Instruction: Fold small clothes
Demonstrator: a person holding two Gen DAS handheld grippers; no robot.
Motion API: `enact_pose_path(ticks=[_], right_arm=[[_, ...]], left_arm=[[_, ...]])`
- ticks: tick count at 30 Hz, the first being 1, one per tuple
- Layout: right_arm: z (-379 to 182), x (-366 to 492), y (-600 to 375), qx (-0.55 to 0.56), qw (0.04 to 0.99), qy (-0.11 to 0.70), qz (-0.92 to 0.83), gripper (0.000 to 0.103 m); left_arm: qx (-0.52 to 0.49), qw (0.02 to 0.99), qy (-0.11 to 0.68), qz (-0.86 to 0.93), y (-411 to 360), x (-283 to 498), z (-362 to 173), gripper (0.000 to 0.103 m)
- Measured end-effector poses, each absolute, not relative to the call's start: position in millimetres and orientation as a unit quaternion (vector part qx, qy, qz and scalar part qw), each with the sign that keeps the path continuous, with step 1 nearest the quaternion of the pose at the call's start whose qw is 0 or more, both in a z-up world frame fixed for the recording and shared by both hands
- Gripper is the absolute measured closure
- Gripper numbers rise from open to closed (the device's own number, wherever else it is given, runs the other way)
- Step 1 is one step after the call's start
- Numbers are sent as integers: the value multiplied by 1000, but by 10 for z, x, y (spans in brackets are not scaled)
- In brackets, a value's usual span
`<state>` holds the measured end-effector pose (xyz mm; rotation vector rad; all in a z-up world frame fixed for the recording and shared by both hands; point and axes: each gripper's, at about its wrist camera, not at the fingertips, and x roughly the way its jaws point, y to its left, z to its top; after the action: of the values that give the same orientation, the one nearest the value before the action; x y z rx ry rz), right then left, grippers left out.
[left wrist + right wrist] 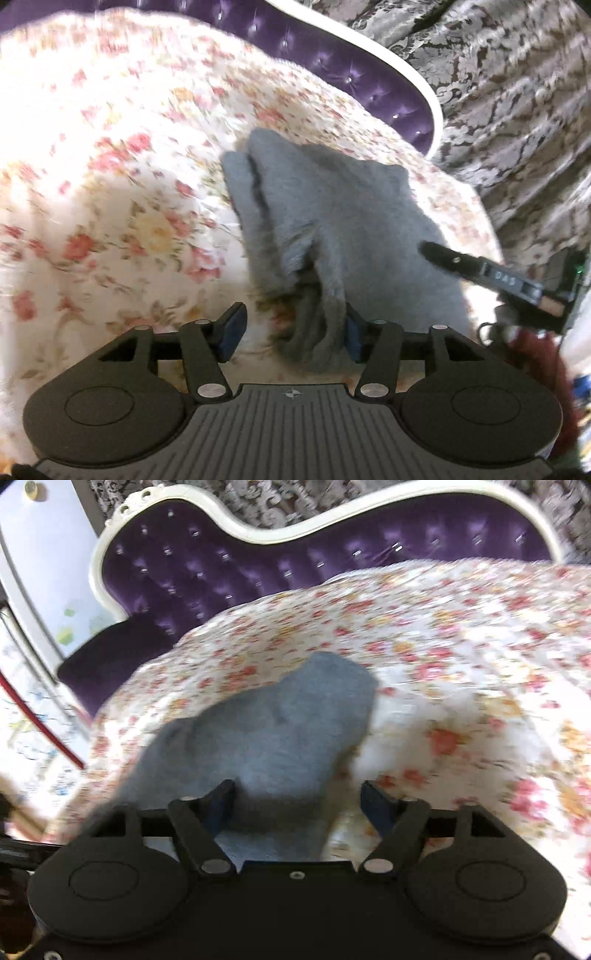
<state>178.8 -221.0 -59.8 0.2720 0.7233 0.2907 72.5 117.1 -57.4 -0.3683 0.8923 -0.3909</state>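
1. A purple tufted headboard (258,557) with a white frame rises past the far edge of the floral bedspread (110,155); patterned curtains (517,92) hang beside it.
2. The grey garment (332,206) lies on the bedspread near its right edge — long axis running away toward the headboard.
3. The left gripper (291,328) has its jaws apart, bunched grey cloth touching the right pad.
4. The right gripper (297,799) is spread wide over the garment's near end.

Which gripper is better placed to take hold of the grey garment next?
Left. A bunched fold of the grey garment already stands between the open left gripper fingers; the open right gripper hovers over flat cloth.
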Motion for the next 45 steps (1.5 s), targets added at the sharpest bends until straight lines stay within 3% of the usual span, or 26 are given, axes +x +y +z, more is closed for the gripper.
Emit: enact_pose_path(ticks=[6,11,12,14,18,20,24,30,34,36,37,41,42,43,45], right_arm=[[-541,1510,-2103,85,947,284,122,19],[-325,1272,-2047,60,967,205,142,23],[-292,1279,-2025,58,965,202,158,28],[-251,1345,-1971,59,959,207,183,51],[-351,1517,-1888,56,952,228,198,53],[-518,1659,-1868,53,940,278,192,55],[-568,1769,-1929,82,929,304,192,55],[-378,2014,-1917,80,934,274,214,44],[-597,2497,-1938,69,924,327,186,40],[-669,2630,-2044,89,924,333,166,41],[-651,2643,-2089,92,929,328,147,40],[-495,2508,-2199,90,945,299,97,19],[-450,2430,-2224,96,947,290,98,15],[-401,2342,-2235,95,950,282,97,4],[-312,2127,-2214,79,957,262,93,0]], left_arm=[[-77,929,325,-159,887,434,-165,48],[-43,950,255,-176,648,519,62,37],[-43,950,254,-179,597,566,44,37],[-49,947,258,-185,535,661,-39,37],[-26,939,298,-170,426,817,-335,37],[-32,927,335,-165,464,877,-543,35],[-49,928,330,-168,556,835,-574,35],[-52,929,328,-163,533,811,-562,34],[-57,928,332,-162,532,841,-559,33],[-57,928,333,-158,531,838,-551,29],[-55,928,335,-151,528,837,-554,21],[-82,923,348,-139,586,859,-590,3],[-84,923,350,-139,597,855,-588,1],[-82,923,350,-138,599,844,-580,1],[-71,925,347,-137,588,799,-533,1]])
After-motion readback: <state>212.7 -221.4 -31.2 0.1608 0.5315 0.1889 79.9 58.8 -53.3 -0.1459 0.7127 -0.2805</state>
